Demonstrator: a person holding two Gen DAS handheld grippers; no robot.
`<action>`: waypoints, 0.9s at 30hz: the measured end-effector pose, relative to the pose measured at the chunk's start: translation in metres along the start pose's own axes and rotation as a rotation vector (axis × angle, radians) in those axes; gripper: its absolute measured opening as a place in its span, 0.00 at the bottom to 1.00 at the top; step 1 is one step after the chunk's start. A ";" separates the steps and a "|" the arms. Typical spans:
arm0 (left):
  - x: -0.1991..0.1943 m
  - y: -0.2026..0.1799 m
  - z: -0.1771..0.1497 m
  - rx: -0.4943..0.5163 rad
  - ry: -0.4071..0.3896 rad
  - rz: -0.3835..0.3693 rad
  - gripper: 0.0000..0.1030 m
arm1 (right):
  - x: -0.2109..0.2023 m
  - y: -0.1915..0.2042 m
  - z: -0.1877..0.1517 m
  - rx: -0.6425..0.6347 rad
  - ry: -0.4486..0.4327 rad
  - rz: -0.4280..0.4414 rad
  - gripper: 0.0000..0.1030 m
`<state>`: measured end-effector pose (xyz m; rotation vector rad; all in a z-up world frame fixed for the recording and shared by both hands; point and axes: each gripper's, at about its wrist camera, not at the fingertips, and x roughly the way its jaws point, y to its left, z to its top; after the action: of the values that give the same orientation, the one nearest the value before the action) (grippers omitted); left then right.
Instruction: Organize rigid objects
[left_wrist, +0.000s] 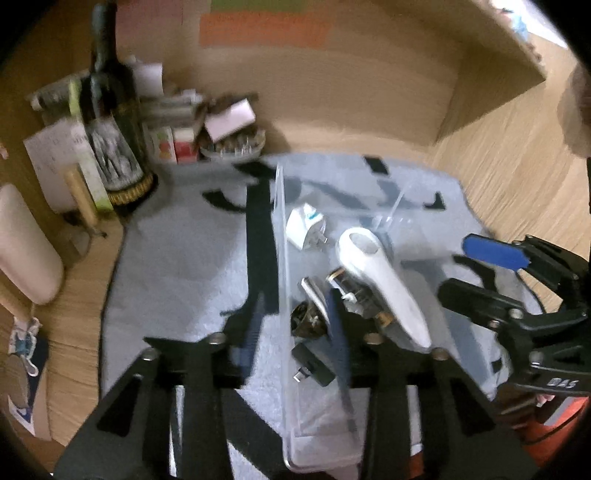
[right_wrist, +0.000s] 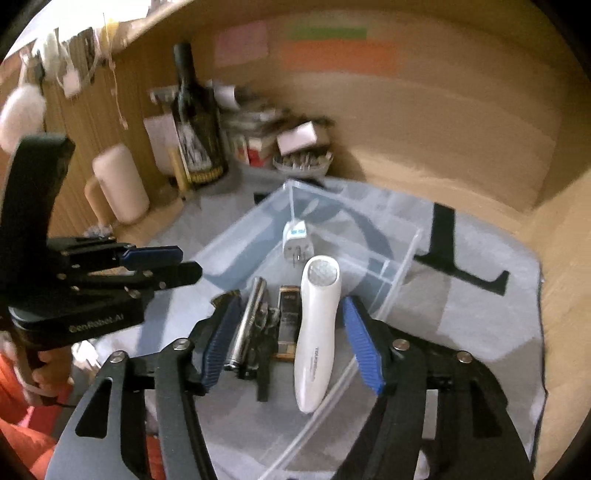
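Right hand-held gripper (right_wrist: 291, 343) open, holds nothing

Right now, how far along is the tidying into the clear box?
Done: the white handheld device, plug adapter and metal cylinder lie in the clear box. In hand: nothing; both jaws stand open and empty. Left: nothing loose shows on the grey mat.

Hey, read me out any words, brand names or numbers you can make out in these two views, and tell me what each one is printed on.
"GenRobot.AI": on the body of the left gripper, seen in the right wrist view.
"DAS": on the body of the right gripper, seen in the left wrist view.
White handheld device: grey print along its handle, too blurred to read.
Dark bottle: label too blurred to read.
Small boxes beside it: print unreadable.
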<state>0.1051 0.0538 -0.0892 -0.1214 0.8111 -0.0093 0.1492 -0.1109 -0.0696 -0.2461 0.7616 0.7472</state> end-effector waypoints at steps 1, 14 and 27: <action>-0.008 -0.002 0.000 0.002 -0.027 0.001 0.45 | -0.010 0.000 0.000 0.004 -0.010 0.010 0.66; -0.121 -0.033 -0.018 0.048 -0.428 0.014 0.97 | -0.121 0.011 -0.015 0.019 -0.368 -0.159 1.00; -0.151 -0.051 -0.037 0.096 -0.545 0.036 1.00 | -0.148 0.022 -0.032 0.015 -0.463 -0.211 1.00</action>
<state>-0.0237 0.0075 0.0009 -0.0152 0.2673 0.0179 0.0455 -0.1868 0.0130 -0.1289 0.2958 0.5675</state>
